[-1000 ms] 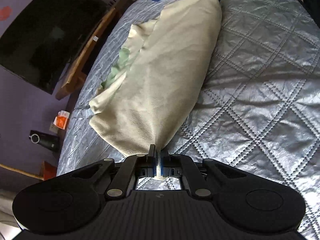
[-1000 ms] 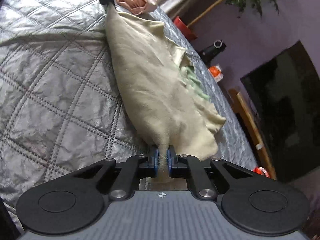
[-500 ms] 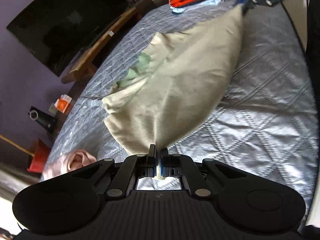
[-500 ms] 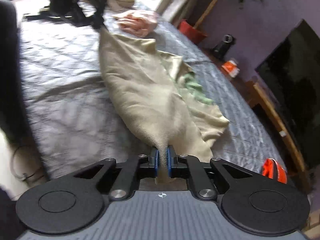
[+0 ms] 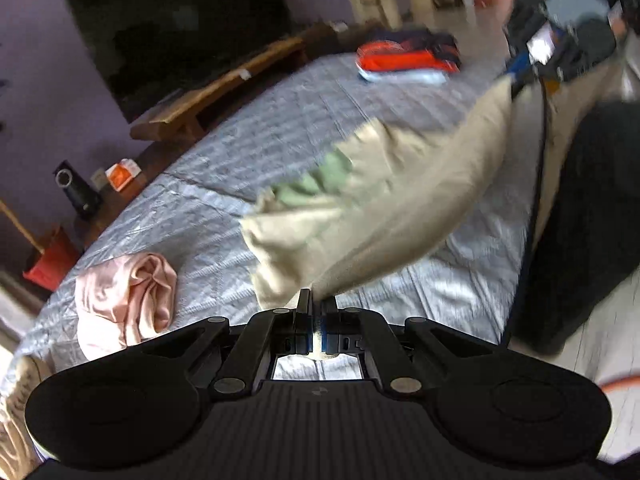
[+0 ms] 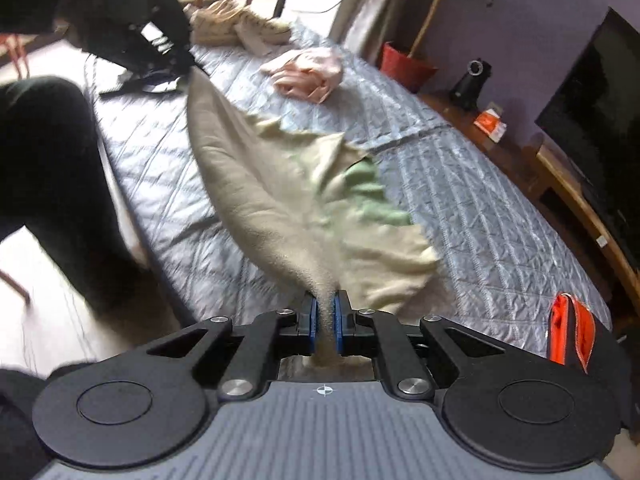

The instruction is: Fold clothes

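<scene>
A beige garment with a green patch hangs stretched in the air above the grey quilted bed. My left gripper is shut on one end of it. My right gripper is shut on the other end of the beige garment, whose green patch shows on its right side. Each gripper appears at the far end of the cloth in the other's view: the right gripper and the left gripper. The left wrist view is blurred by motion.
A crumpled pink garment lies on the bed at the left end. A folded stack with an orange item sits at the other end. A dark TV on a wooden bench runs along the far side. The person's dark-clothed legs stand by the near edge.
Both grippers have risen and pulled back from the bed, lifting the beige garment off the quilt so it hangs between them. More of the room has come into view.
</scene>
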A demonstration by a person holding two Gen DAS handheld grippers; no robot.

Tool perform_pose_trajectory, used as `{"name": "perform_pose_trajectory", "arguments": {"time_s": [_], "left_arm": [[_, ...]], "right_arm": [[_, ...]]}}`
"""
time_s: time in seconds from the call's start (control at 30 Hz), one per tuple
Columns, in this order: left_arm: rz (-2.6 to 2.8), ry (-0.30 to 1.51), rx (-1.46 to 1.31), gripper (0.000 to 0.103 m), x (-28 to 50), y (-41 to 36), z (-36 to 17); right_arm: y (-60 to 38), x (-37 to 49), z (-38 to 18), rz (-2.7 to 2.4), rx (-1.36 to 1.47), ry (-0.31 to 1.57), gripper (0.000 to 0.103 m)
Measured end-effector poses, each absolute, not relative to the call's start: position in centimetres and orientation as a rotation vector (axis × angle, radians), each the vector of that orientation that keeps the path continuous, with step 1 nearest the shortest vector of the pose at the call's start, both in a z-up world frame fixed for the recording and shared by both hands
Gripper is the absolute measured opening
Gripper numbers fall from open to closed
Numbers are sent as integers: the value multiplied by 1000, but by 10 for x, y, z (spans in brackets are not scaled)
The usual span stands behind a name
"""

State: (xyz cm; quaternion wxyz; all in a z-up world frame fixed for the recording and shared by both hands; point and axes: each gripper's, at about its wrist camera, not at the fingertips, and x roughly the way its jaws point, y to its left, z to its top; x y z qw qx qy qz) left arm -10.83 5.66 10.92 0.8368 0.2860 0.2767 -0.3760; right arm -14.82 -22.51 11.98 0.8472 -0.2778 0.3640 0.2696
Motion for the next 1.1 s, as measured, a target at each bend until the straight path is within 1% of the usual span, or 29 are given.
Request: {"name": "perform_pose_trajectory", "arguments": {"time_s": [0.13, 0.3, 0.37, 0.5, 0.63, 0.7, 0.77, 0.8, 0.83, 0.87, 0.9, 0.93, 1.0, 1.07, 1.1], "left_arm": [[-759, 584, 469, 4, -65, 49, 122], [-714, 625, 423, 4, 2, 29, 115], [-695, 664, 410, 4, 30, 21, 106], [-674, 710, 476, 5, 68, -2, 80], [-668, 744, 534, 6, 87, -23, 53], [-660, 755, 556, 7, 93, -30, 42], [-640, 757, 555, 12, 98, -32, 36], [-633, 753, 555, 16, 98, -32, 35], [-623, 746, 560, 24, 98, -30, 35], [-610, 738, 571, 28, 98, -28, 36], [-597, 729, 583, 39, 97, -26, 38], [-571, 716, 592, 49, 96, -21, 41], [-508, 688, 605, 56, 92, -10, 49], [-473, 671, 530, 56, 88, 3, 62], [-476, 657, 456, 57, 84, 7, 71]], "right_arm": [[-229, -111, 121, 542, -559, 755, 10], [-249, -53, 113, 488, -484, 788, 10], [-260, -33, 105, 462, -441, 815, 10], [-276, 3, 77, 422, -368, 885, 11], [-278, 13, 46, 389, -367, 933, 11], [-276, 9, 34, 363, -390, 930, 12], [-276, 5, 30, 346, -400, 923, 13], [-275, 3, 29, 336, -410, 916, 16], [-275, 1, 28, 326, -420, 910, 25], [-277, -4, 32, 300, -409, 900, 32], [-280, -8, 35, 272, -396, 889, 45], [-284, -13, 39, 245, -383, 879, 48], [-290, -21, 47, 190, -358, 858, 48], [-296, -30, 55, 135, -332, 836, 48], [-299, -36, 63, 118, -245, 801, 48]]}}
